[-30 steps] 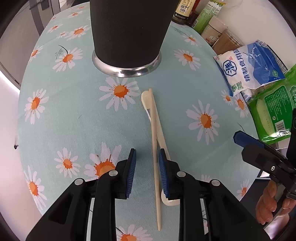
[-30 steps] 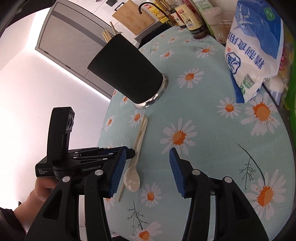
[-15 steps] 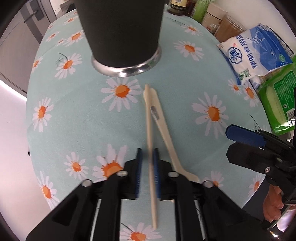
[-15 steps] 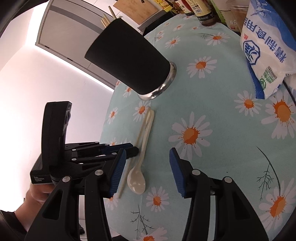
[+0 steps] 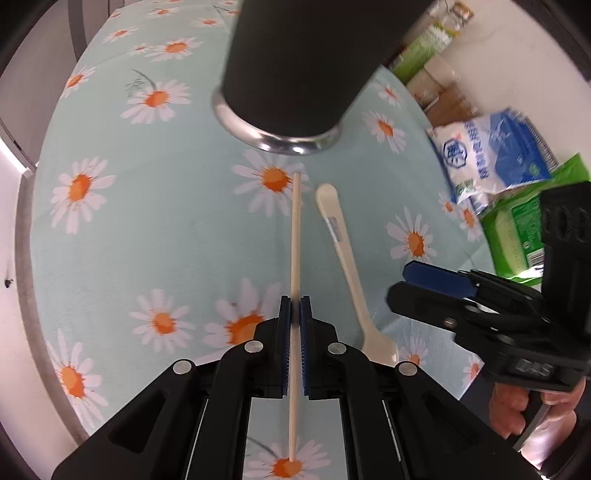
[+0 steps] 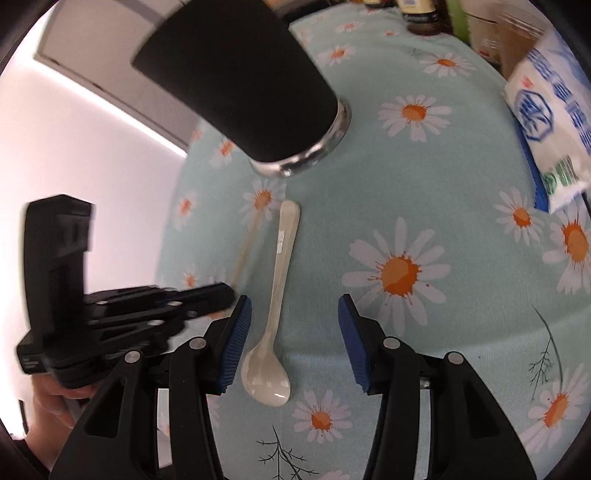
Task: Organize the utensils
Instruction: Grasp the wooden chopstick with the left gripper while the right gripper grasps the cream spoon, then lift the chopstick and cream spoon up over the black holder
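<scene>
My left gripper (image 5: pixel 294 310) is shut on a pale wooden chopstick (image 5: pixel 295 240) and holds it off the daisy tablecloth, pointing toward the black utensil cup (image 5: pixel 299 62). A cream plastic spoon (image 5: pixel 345 258) lies on the cloth just right of it. In the right wrist view my right gripper (image 6: pixel 293 314) is open and hovers over the spoon (image 6: pixel 275 295), its bowl between the fingers. The cup (image 6: pixel 243 81) stands beyond the spoon's handle. The left gripper (image 6: pixel 155 306) shows at the left with the chopstick (image 6: pixel 245 247).
A white and blue salt bag (image 5: pixel 495 147) and a green packet (image 5: pixel 517 229) lie at the right table edge. Bottles and jars (image 6: pixel 417 11) stand at the back. The table edge (image 5: pixel 33 295) runs along the left.
My left gripper closed on the chopstick and lifted it away from the spoon. My right gripper moved in over the spoon, still open.
</scene>
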### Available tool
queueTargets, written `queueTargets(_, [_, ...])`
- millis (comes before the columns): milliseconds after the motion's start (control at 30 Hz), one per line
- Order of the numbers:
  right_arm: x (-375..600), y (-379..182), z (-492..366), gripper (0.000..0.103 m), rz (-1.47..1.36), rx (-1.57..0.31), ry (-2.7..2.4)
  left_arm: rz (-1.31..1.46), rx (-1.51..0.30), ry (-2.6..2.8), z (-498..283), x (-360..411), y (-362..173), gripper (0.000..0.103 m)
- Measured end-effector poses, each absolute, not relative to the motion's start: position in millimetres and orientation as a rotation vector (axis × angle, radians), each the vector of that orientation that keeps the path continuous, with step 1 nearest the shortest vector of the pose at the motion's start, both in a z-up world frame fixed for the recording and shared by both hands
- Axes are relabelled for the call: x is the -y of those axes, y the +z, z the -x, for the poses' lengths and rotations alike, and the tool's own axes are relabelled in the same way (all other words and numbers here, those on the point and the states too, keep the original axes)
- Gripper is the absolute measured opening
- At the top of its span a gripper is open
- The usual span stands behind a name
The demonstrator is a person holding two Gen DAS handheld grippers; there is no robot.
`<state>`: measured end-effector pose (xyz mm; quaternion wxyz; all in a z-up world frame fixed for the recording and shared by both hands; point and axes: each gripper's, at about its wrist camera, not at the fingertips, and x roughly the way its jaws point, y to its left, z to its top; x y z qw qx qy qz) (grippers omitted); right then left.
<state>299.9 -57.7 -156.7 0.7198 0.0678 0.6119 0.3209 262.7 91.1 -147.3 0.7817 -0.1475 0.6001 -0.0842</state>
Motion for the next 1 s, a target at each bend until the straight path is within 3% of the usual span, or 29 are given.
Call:
queueTargets(133, [30.4,-157.3,-312.4,0.049,-0.053,-1.472,0.638,0.348,-1.26,-0.21,-250.8,-108.3,-139.2,0.004])
queueTargets(333, [-5.0,-156.8,-318.4,0.036,0.116,-1.571,0.523,0.373,-1.221,-0.248,-235.4,-141.8,-133.8,0.004])
queueTargets(600, [-46.6,-164.5,-318.4,0.033,0.3,-1.633,0.377,0.452,-1.164,-0.321,-233.4,-171.6,-138.9,0.004])
queueTargets(833, [-88.7,-169.9,-313.7,0.01,0.366,-1.641,0.328,0.488,-1.158,-0.414,-239.3,-178.8,-141.5,0.004])
queueTargets(1000, [-88.5,-169.6,-321.8,0.009,0.326,-1.652,0.312,0.488,-1.151,-0.436,-244.6,-187.6,-139.3,0.004])
